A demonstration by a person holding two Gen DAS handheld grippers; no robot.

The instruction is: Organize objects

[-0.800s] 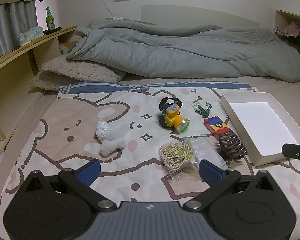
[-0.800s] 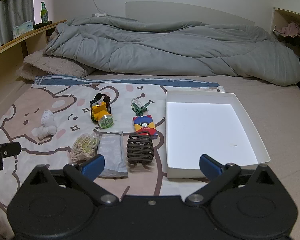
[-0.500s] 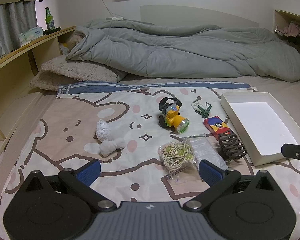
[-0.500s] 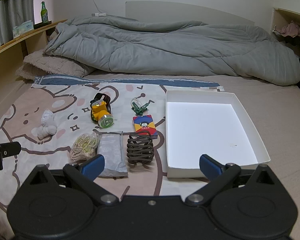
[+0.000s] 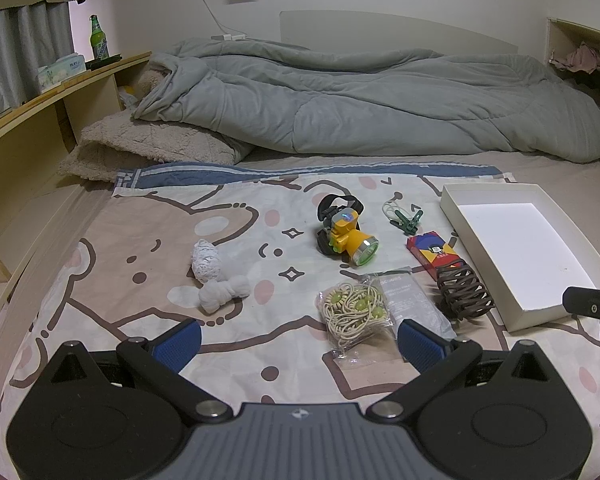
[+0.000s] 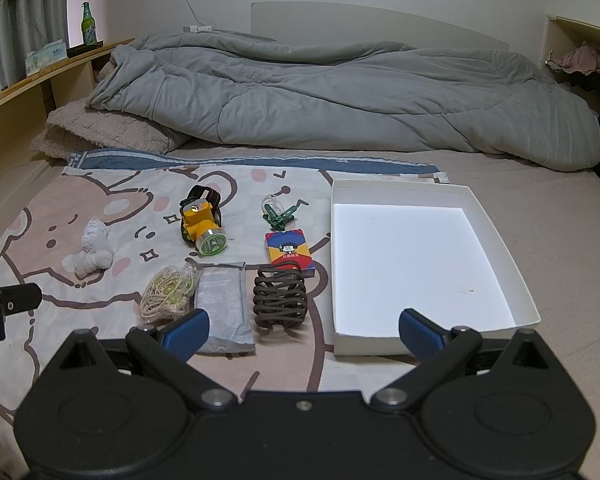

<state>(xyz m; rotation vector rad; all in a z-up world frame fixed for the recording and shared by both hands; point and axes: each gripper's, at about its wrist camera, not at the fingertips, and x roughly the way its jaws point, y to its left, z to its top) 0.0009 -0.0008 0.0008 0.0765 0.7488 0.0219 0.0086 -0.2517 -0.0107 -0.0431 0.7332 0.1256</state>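
Both claws hang wide apart over the bed, gripping nothing: the left claw (image 5: 300, 340) above the cartoon sheet (image 5: 140, 248), the right claw (image 6: 304, 328) near the white box (image 6: 496, 232). Headlamp (image 6: 202, 226), card pack (image 6: 290, 252), hair clip (image 6: 280, 300) and pouch (image 6: 222, 304) lie left of the box.

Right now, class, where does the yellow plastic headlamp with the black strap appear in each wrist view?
Left wrist: yellow plastic headlamp right of centre, mid-height.
Right wrist: headlamp left of centre, mid-height.
Shared landmark: empty white cardboard tray, to its right in both.
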